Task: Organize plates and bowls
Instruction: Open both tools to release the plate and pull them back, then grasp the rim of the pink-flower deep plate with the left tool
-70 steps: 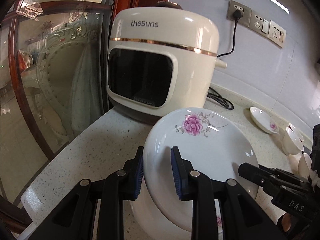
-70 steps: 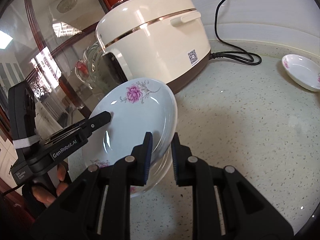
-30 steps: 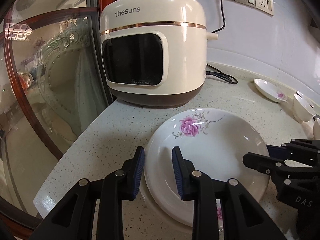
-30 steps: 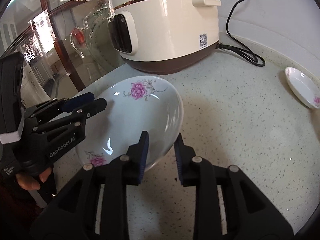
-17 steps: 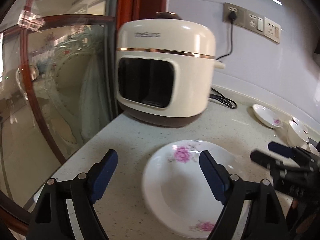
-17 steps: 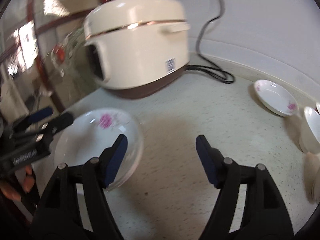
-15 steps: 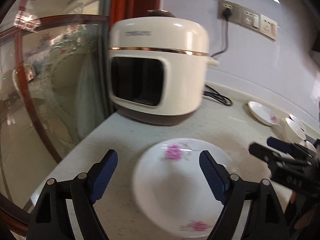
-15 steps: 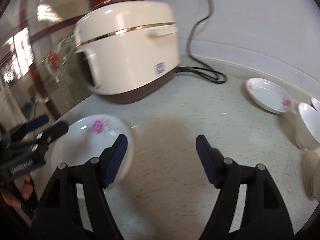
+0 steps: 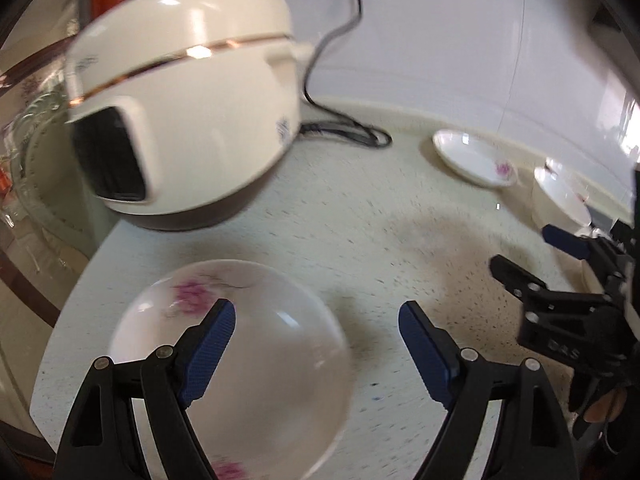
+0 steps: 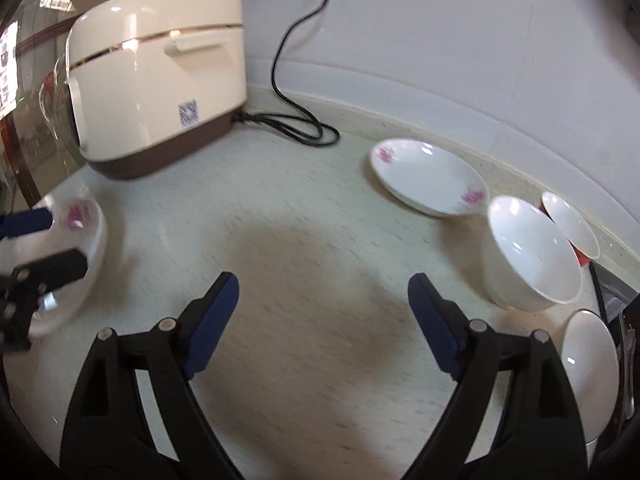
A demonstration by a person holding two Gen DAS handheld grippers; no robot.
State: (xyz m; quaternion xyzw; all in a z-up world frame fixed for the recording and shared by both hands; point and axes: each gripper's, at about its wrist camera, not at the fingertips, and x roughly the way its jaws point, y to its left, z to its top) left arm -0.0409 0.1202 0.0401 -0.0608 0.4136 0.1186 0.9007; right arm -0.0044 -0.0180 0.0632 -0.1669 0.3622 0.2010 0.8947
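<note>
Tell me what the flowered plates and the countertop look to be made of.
Flowered plates: likely glazed white ceramic, judging by glossy highlights and printed pink blooms. Countertop: looks like polished speckled stone or quartz composite, pale with dark flecks; which one is unclear.

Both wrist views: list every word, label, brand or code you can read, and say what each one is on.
"D.A.S" (roughly; faint): on the right gripper body, left wrist view.
Brand lettering on the rice cooker lid: blurred, unreadable.
QR code sticker on the rice cooker's side: a code, no legible text.
Floral plates and white bowls: no text.
Left gripper body: too blurred to read.
</note>
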